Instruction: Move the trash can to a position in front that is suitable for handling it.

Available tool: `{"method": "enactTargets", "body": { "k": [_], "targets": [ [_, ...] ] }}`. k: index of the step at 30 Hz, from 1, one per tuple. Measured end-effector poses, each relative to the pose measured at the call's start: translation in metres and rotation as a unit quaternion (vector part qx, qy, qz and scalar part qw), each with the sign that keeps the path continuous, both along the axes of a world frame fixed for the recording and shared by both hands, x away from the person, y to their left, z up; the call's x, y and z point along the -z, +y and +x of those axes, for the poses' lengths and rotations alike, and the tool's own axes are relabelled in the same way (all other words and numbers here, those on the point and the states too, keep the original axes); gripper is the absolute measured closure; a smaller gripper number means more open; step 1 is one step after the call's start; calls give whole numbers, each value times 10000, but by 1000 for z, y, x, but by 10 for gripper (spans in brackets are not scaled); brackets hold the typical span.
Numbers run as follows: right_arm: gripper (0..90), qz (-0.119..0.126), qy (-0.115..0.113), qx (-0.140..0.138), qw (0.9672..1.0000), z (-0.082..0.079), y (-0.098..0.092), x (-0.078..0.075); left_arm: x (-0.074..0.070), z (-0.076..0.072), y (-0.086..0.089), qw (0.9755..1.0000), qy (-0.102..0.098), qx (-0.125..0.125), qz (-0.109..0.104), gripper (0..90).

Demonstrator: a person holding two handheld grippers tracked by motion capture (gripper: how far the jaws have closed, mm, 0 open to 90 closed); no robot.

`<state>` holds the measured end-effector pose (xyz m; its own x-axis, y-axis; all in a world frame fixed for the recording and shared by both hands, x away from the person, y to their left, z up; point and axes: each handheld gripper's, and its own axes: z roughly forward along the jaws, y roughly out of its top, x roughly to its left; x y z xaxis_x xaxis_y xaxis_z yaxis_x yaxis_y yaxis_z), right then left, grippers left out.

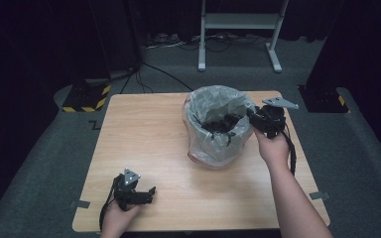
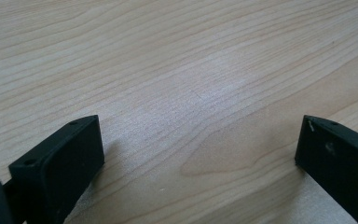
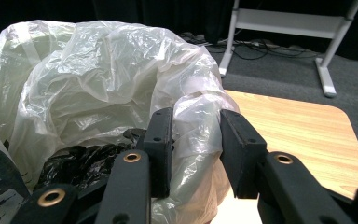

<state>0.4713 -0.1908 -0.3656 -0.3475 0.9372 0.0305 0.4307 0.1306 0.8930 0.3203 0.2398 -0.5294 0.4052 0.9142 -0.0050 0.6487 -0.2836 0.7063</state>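
Wooden table (image 1: 144, 144), pale grain, rounded corners. A bin lined with a clear plastic bag (image 1: 217, 126) stands near the table's far edge, right of its middle. The bin's own wall is hidden under the draped liner; only a pinkish tint shows at the base. Dark crumpled material (image 1: 221, 124) lies inside; what it is cannot be made out.

Right tool (image 1: 256, 119) is at the bag's right rim, held by the right hand (image 1: 273, 146). In the right gripper view its jaws stand either side of a bunched fold of the liner (image 3: 196, 135), pressing on the plastic: gripping the bag rim. Lower jaw ends are cut off by the frame's bottom edge.

Left tool (image 1: 149, 192) rests near the table's near-left corner, in the left hand (image 1: 119, 215), partly cut off at the frame bottom. Left gripper view: jaws spread wide apart, bare wood (image 2: 191, 93) between them, holding nothing.

Beyond the far edge: a white stand frame (image 1: 238, 22) and floor cables (image 1: 154, 69), dim.
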Motion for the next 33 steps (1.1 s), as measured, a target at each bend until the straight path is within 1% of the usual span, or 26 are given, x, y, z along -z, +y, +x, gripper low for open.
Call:
{"method": "enactTargets", "body": {
  "k": [6, 8, 9, 10, 12, 15, 16, 18, 20, 21, 22, 23, 24, 25, 26, 27, 28, 30, 32, 33],
  "targets": [
    [658, 11, -72, -193, 9998, -15, 4, 1, 0, 0, 0, 10000, 3, 0, 0, 9],
    [658, 14, -117, -289, 9995, -25, 7, 2, 0, 0, 0, 10000, -3, -4, 3, 9],
    [658, 14, -117, -289, 9995, -25, 7, 2, 0, 0, 0, 10000, -1, -5, 2, 9],
    [658, 40, -143, -334, 9993, -31, 9, 3, 0, 0, 0, 10000, -2, -1, 9, 10],
    [657, 42, -163, -352, 9992, -34, 9, 3, 0, 0, 0, 10000, 0, 0, 10, 9],
    [657, 70, -213, -427, 9988, -46, 12, 3, 0, 0, 0, 10000, 6, 1, 1, 9],
    [655, 83, -254, -467, 9986, -52, 13, 4, 0, 0, 0, 10000, 1, 0, 10, 10],
    [655, 82, -275, -486, 9984, -54, 13, 4, 0, 0, 0, 10000, 2, -1, -1, 9],
    [655, 114, -359, -552, 9978, -66, 15, 5, 0, 0, 0, 10000, 0, -1, 8, 9],
    [655, 114, -359, -552, 9978, -66, 15, 5, 0, 0, 0, 10000, -4, -4, 12, 9],
    [655, 149, -392, -605, 9973, -73, 17, 6, 0, 0, 0, 10000, 0, 1, 13, 9],
    [655, 149, -392, -605, 9973, -73, 17, 6, 0, 0, 0, 10000, 0, 0, 11, 9],
    [655, 186, -424, -664, 9967, -79, 18, 7, 0, 0, 0, 10000, 2, -1, 5, 10],
    [655, 186, -424, -664, 9967, -79, 18, 7, 0, 0, 0, 10000, -1, -3, 13, 10],
    [654, 216, -452, -701, 9963, -85, 20, 7, 0, 0, 0, 10000, -2, -3, 13, 10],
    [654, 216, -452, -701, 9963, -85, 20, 7, 0, 0, 0, 10000, -1, -3, 13, 10],
    [653, 235, -472, -758, 9957, -91, 22, 7, 0, 0, 0, 10000, 11, 2, 16, 9],
    [652, 233, -480, -784, 9955, -93, 22, 8, 0, 0, 0, 10000, 11, 3, 17, 9],
    [650, 246, -529, -887, 9944, -102, 26, 8, 0, 0, 0, 10000, 12, 5, 20, 9],
    [650, 246, -529, -887, 9944, -102, 26, 8, 0, 0, 0, 10000, 11, 4, 18, 9]
  ]
}}
